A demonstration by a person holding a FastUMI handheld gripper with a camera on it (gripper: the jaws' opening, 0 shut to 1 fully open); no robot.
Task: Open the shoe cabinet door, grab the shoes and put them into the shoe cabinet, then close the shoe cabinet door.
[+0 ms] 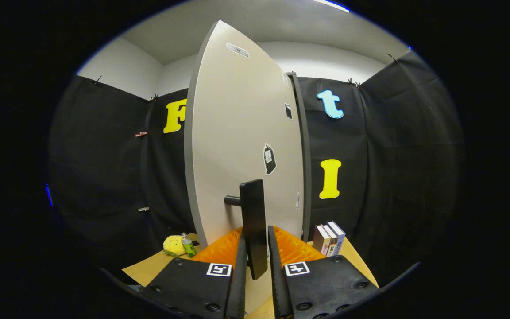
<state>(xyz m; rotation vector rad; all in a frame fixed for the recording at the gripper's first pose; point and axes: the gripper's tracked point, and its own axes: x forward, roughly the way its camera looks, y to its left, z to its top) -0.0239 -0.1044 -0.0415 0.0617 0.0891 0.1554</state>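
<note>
Nearest, the hand-held gripper (255,248) has its fingers narrowed around the dark door handle (253,221); whether both press on it I cannot tell. The handle's long axis runs upright, straight between the fingers, joined by a short stub to the shoe cabinet door (241,133) just beyond, which stands ajar, its free edge to the left. Either side on the worktop (148,268) lie a yellow plush toy (173,245), a small green bottle (188,246) and some books (328,238).

No legible txt: door (241,146) stickers, book spines (328,239) too blurred.
</note>
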